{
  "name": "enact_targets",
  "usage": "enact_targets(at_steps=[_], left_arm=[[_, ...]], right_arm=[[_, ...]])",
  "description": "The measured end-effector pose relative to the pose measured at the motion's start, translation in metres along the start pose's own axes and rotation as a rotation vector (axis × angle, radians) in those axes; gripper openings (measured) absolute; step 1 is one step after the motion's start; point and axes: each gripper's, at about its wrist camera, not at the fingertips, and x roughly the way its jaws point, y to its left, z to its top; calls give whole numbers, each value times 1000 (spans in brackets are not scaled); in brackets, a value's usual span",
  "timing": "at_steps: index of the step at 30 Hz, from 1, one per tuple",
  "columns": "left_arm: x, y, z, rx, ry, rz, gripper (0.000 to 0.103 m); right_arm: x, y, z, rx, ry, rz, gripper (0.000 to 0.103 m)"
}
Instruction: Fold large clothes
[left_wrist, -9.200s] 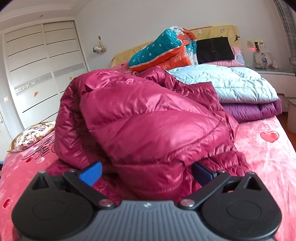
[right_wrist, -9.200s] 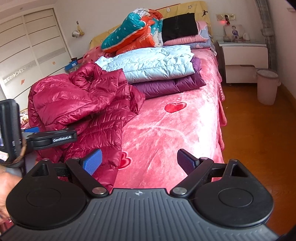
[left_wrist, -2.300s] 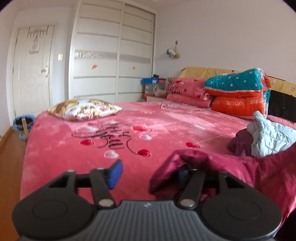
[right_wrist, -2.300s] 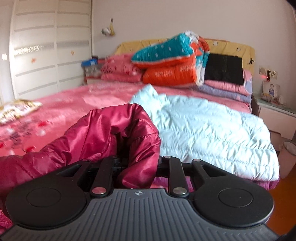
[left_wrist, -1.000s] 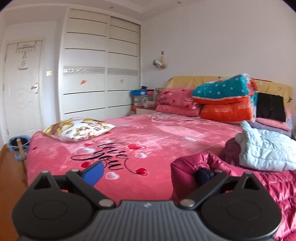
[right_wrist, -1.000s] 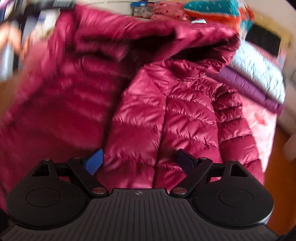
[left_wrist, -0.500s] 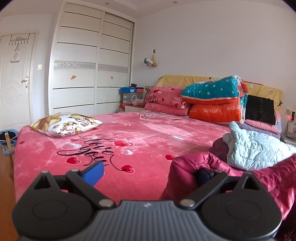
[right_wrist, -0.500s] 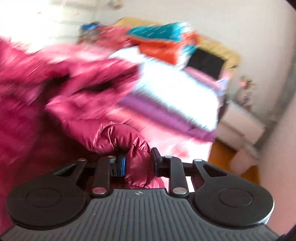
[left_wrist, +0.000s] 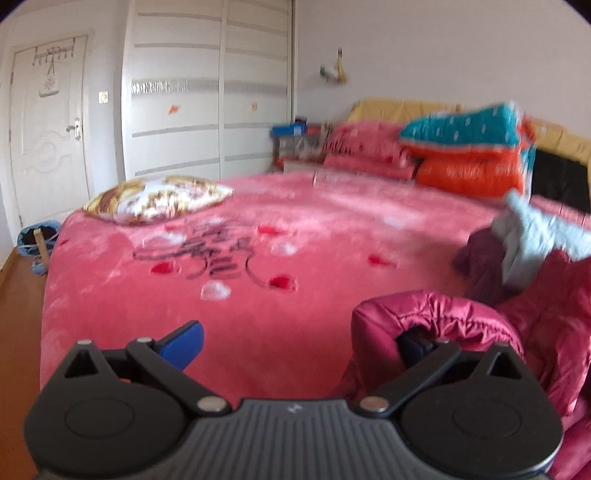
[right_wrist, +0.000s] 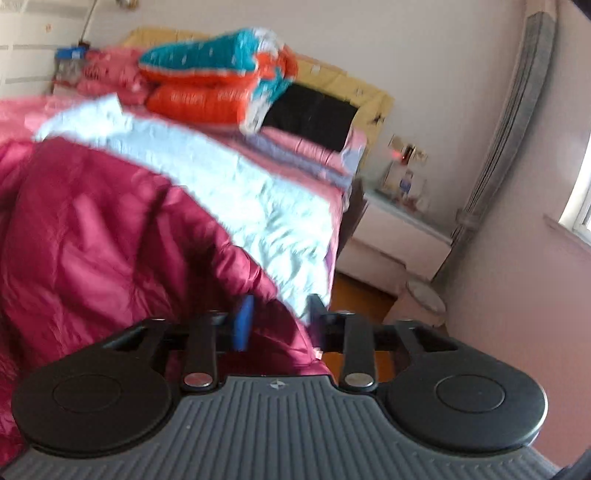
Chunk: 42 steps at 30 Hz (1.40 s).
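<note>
While our right tool (right_wrist: 275, 317) has just been opening around the crimson jacket (right_wrist: 110, 236) hem, we keep the left tool (left_wrist: 295, 341) wide, its right finger in the cuff, and spread it flat on the bed (left_wrist: 295, 221).

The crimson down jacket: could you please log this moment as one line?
crimson down jacket: spread on bed | left gripper: open, fabric draped over one finger | right gripper: jaws just opening, jacket edge between them

I see the pink bed (left_wrist: 314, 295) carrying a patterned cushion (left_wrist: 155, 197), stacked quilts (left_wrist: 469, 155) and the crimson jacket (right_wrist: 92, 229).
</note>
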Motion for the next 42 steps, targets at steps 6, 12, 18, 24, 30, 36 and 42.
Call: enact_targets(at_steps=[6, 12, 18, 24, 30, 36, 42], left_arm=[[8, 14, -4, -90, 29, -5, 103], [8, 39, -3, -201, 3, 55, 102], [10, 54, -4, -218, -2, 92, 102], [16, 79, -5, -294, 0, 120, 102], [28, 93, -8, -347, 43, 106, 102], [45, 93, -16, -305, 117, 110, 102], [52, 91, -22, -297, 162, 109, 102]], right_arm=[[-45, 29, -23, -64, -70, 55, 99], [-97, 66, -27, -45, -180, 279, 101], [-96, 141, -16, -128, -166, 548, 101], [-80, 194, 10, -71, -182, 697, 101], [-78, 241, 55, 17, -235, 790, 100], [-50, 290, 66, 41, -129, 826, 100], [-36, 322, 51, 60, -19, 800, 101]])
